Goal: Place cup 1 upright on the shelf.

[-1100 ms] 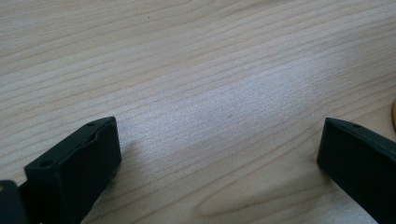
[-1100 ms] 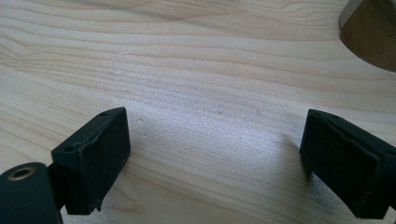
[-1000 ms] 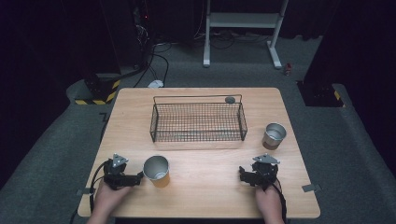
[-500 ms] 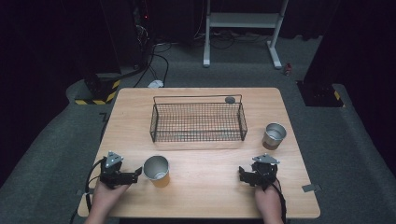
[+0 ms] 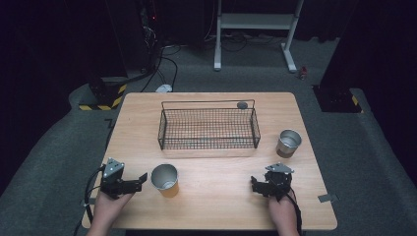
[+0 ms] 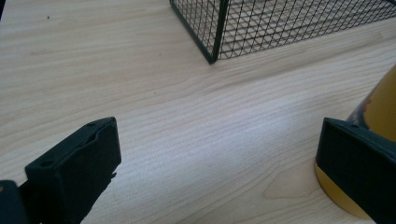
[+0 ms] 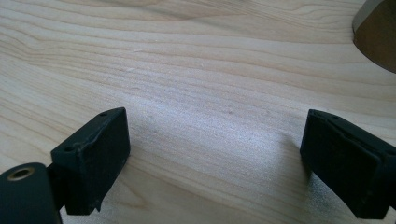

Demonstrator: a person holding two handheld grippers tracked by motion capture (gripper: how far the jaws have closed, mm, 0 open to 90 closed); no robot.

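Near the table's front-left edge, the left gripper [image 5: 141, 178] sits low w/ jaws spread wide, nothing btwn them; its tips are just beside the yellow-sided metal cup [image 5: 164, 180], which stands upright, mouth up, on the light wooden table [image 5: 216, 206]. From the left gripper view, that cup [image 6: 380, 109] sits right behind one jaw, contact unclear. Front-right, the right gripper [image 5: 253, 183] rests w/ jaws also wide apart, bare wood btwn them. Black wire-mesh basket [image 5: 208, 129] sits mid-table; a silver metal cup [image 5: 288, 143] stands beside its right end.

left hand-held gripper [image 5: 140, 178]: black, grey 3-cornered plate, black cable | right hand-held gripper [image 5: 253, 183]: same | 2 bare forearms
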